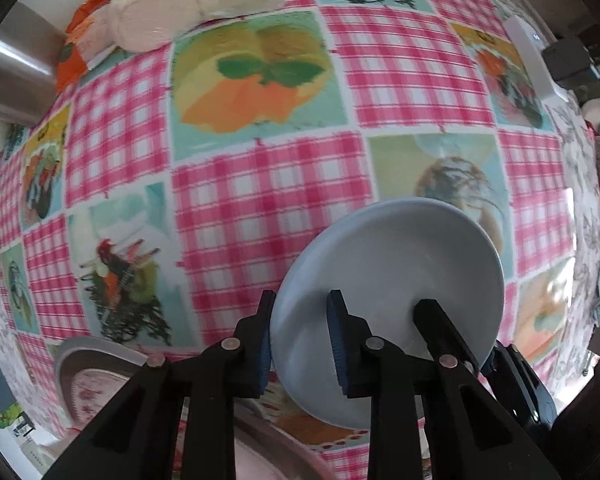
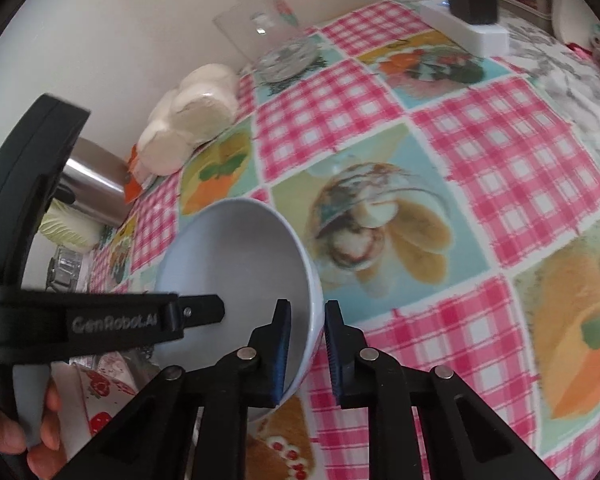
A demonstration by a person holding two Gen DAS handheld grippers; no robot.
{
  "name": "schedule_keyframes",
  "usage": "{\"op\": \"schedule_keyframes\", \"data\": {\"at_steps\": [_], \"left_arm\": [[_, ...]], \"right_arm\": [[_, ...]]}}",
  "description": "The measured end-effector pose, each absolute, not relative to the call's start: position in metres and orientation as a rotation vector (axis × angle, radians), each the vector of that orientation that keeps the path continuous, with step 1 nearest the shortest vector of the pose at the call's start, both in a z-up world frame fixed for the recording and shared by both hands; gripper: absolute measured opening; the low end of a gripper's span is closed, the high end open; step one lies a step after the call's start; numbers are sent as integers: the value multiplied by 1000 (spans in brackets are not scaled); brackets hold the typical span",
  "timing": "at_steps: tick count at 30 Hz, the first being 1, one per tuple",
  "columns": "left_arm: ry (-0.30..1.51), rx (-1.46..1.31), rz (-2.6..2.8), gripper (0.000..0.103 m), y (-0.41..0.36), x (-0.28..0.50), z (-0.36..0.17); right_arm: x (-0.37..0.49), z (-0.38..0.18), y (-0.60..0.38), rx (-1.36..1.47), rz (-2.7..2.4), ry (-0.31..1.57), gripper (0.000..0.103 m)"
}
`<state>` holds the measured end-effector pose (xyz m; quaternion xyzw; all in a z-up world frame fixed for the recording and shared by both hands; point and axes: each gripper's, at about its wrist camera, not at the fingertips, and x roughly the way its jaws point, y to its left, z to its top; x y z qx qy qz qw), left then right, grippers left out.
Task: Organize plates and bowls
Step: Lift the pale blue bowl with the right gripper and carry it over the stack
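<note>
A pink-checked tablecloth (image 1: pixel 268 200) with food pictures covers the table, running back to a cream wall. Up close, both grippers share one pale blue bowl (image 2: pixel 236 276), lifted and tilted above the cloth. The left gripper (image 1: pixel 302 344) pinches its rim from one side, blue pads against the wall of the bowl; the right gripper (image 2: pixel 307 354) straddles the opposite rim, jaws close on either side of it. Below the bowl sits a strawberry-patterned plate (image 1: pixel 96 380) at the near edge. Farther back: a bag of bread rolls (image 2: pixel 192 120), a steel pot (image 2: pixel 94 184), a glass (image 2: pixel 268 40), a white power strip (image 2: pixel 466 26).
</note>
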<state>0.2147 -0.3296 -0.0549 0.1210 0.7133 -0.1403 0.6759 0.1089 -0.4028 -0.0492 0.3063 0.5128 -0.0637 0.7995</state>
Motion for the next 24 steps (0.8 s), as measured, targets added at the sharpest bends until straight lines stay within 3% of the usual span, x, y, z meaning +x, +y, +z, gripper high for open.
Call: {"op": "schedule_keyframes", "data": {"at_steps": [24], "left_arm": [[1455,98,-410,23,-325,127,-47]], "right_arm": [[66,-47,-424,722,-177,1129,18]]}}
